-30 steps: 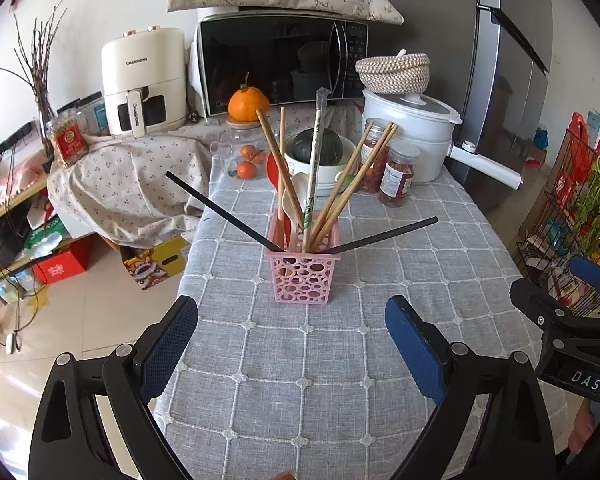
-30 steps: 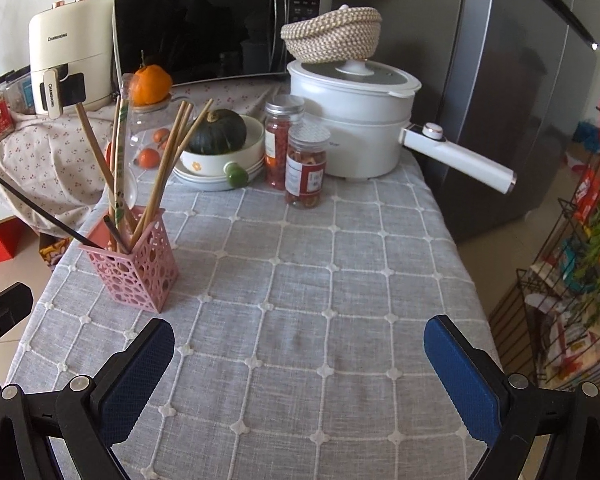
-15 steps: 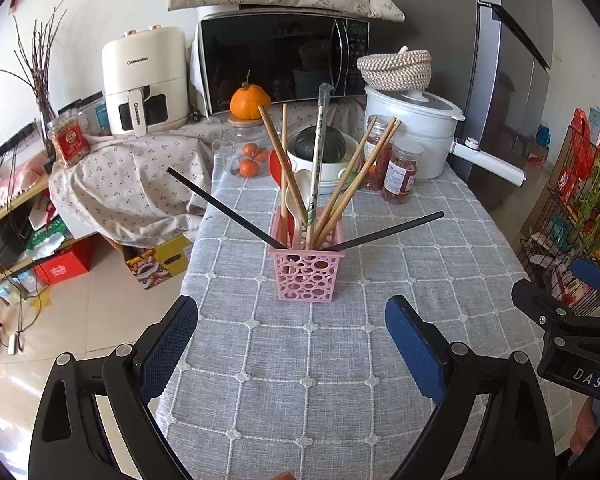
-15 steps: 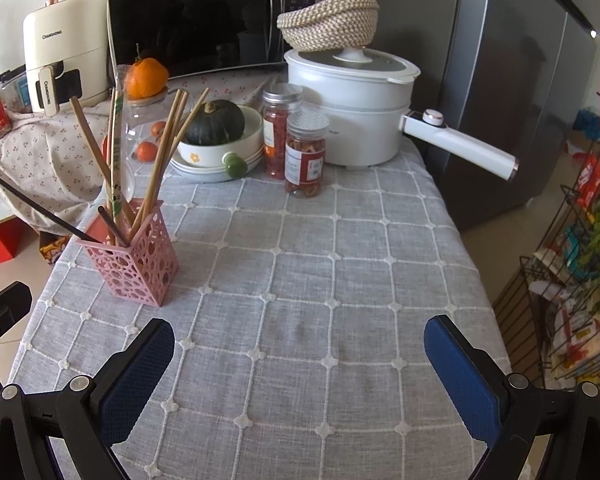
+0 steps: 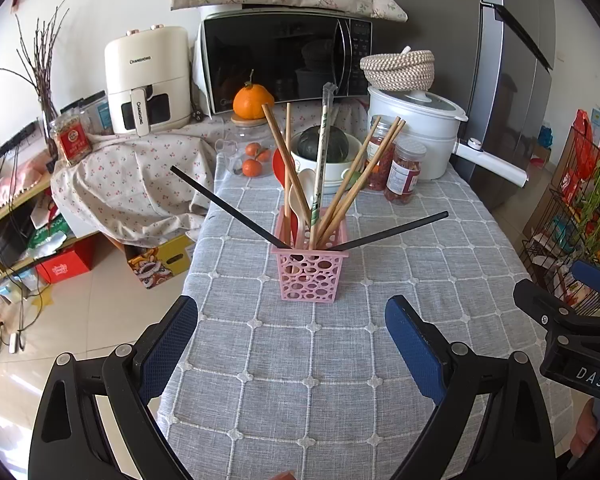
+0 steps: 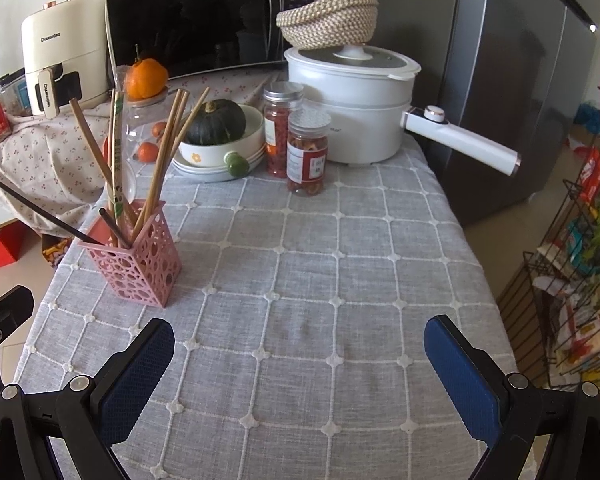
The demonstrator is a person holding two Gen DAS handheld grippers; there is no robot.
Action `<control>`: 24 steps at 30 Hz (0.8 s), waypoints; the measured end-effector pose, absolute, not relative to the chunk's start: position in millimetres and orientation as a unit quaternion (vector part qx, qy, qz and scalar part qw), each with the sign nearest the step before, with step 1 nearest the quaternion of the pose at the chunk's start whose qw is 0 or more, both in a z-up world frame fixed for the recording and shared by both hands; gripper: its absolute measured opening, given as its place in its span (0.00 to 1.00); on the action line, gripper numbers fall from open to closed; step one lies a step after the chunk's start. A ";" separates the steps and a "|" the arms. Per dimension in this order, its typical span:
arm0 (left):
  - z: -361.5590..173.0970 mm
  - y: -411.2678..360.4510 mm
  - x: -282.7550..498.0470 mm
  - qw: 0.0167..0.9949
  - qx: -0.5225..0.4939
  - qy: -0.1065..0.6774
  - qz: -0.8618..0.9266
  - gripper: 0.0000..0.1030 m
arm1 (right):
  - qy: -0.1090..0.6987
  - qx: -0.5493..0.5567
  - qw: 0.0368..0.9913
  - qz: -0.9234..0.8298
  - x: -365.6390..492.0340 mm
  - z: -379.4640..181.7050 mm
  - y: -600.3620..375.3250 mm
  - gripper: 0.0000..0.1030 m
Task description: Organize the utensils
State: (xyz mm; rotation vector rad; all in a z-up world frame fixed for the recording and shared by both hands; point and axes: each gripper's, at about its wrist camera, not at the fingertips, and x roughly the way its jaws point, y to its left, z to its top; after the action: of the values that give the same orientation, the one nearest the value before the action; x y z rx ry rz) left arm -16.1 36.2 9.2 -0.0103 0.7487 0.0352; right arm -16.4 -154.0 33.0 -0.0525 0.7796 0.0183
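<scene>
Left wrist view: left gripper (image 5: 292,338) spread wide, empty — facing a pink perforated plastic utensil holder (image 5: 310,270) near the grey checked tablecloth's (image 5: 300,380) left edge. Right gripper (image 6: 298,356) likewise gapes, holding nothing.

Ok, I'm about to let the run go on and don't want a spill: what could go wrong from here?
1. The pink holder is slim and crowded; two black chopsticks splay out low to both sides. Catching one with the left tongs might tip it.
2. The holder stands near the table's left edge, so a shove could send it off.
3. Both the left and right tongs are open and empty; a long wooden chopstick gripped loosely may slip.
</scene>
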 end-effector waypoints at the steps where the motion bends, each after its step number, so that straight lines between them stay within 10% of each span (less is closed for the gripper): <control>1: 9.1 36.0 -15.8 0.930 -0.005 0.366 0.017 0.94 | 0.380 -0.025 0.924 0.009 -16.4 33.3 -154.0 1.00; 24: 8.1 36.2 -16.1 0.929 -0.006 0.368 0.018 0.94 | 0.385 -0.019 0.923 0.005 -14.0 32.7 -154.7 1.00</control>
State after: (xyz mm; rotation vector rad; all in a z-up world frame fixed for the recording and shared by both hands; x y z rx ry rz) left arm -16.1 36.2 8.1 -0.0113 0.7545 0.0367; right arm -14.0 -154.7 32.7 -0.0390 0.7900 0.0100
